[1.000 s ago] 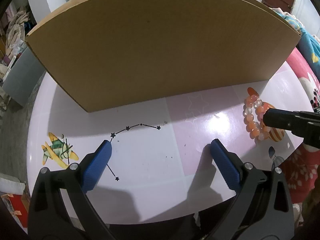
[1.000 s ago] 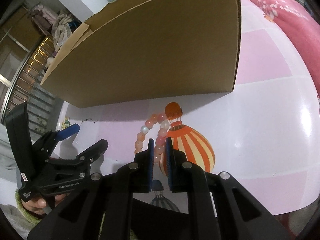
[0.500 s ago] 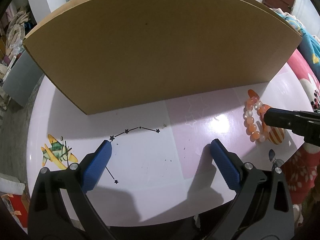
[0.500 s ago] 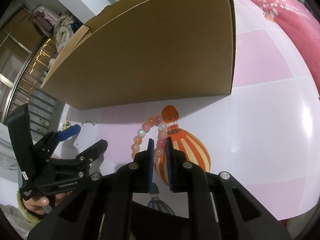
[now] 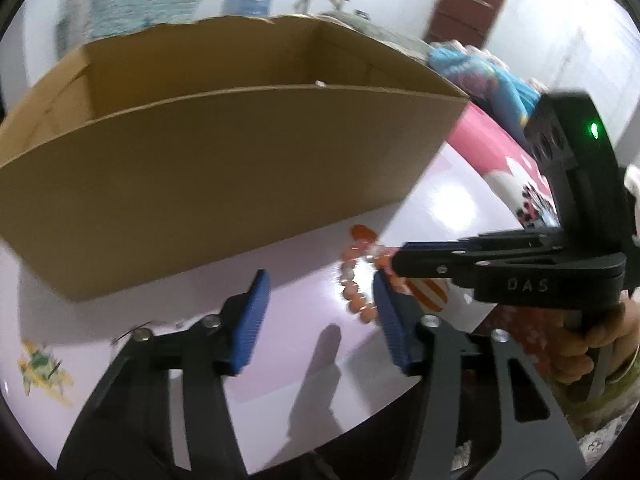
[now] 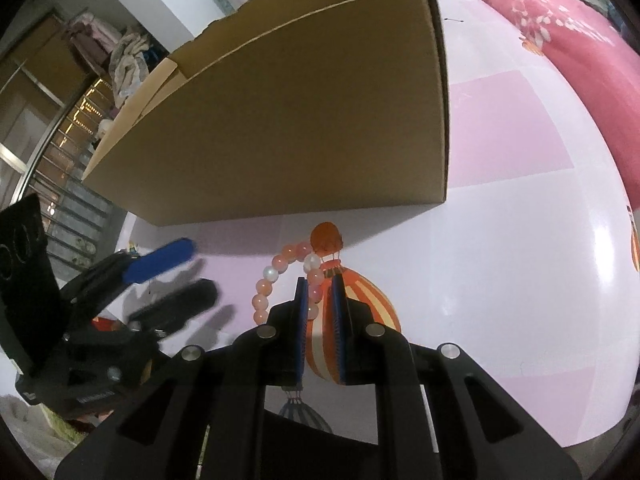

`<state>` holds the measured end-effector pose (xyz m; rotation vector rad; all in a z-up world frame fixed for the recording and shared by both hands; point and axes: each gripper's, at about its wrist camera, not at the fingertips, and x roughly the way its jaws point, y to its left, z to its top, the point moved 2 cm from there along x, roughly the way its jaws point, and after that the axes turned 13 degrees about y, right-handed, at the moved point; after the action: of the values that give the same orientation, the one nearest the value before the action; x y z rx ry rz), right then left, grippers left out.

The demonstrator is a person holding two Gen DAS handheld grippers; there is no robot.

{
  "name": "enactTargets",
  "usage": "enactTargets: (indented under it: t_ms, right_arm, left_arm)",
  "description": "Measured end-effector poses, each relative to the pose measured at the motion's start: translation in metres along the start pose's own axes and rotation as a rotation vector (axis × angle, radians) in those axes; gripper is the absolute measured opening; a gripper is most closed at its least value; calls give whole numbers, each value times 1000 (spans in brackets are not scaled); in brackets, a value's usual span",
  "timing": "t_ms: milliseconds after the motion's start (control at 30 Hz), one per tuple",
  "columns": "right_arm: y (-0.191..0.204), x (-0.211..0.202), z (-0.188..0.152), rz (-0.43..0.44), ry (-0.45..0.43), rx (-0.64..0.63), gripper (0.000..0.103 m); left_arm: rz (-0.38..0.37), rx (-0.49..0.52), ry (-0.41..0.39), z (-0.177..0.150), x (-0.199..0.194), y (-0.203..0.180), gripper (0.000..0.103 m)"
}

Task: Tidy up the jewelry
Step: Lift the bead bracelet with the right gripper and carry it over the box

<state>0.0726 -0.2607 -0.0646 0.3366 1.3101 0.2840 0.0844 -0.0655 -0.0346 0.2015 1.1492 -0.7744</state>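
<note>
Here my right hand-held gripper [image 6: 320, 292] is clamped on one side of the bead bracelet [image 6: 268, 280], just in front of the cardboard box [image 6: 300, 120] on the bench [image 6: 520, 260], so I judge it can lift over the wall. My left hand-held gripper [image 5: 320, 312] waits spread apart beside the bracelet, holding nothing.
</note>
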Motion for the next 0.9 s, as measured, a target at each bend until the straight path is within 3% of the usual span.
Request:
enactTargets:
  t_ms: [100,200,267,367,500,667,733,800,900]
  right_arm:
    - [1,-1,0,-11,1,-16,12]
    - [2,-2,2,-6,4,-33,12]
    - [3,-2,3,6,8,-44,14]
    - [5,1,5,3,10,-61,25]
    - [11,5,8,-36,15,-101,25]
    - [20,6,8,-105,16,-168,25]
    - [24,7,6,-142,12,-200,24]
    - [28,8,4,-194,3,-226,11]
    - [28,7,1,-185,-2,-208,10]
  left_arm:
    - [-26,21,44,0,20,-2,35]
    - [-41,25,61,2,28,-4,33]
    - [-32,42,65,3,29,-8,33]
    - [3,64,71,4,28,-11,29]
    - [75,94,71,5,28,-16,13]
    - [88,104,62,7,27,-17,8]
    - [101,115,54,6,29,-20,8]
    - [109,122,45,6,31,-24,8]
    - [94,111,38,5,28,-22,8]
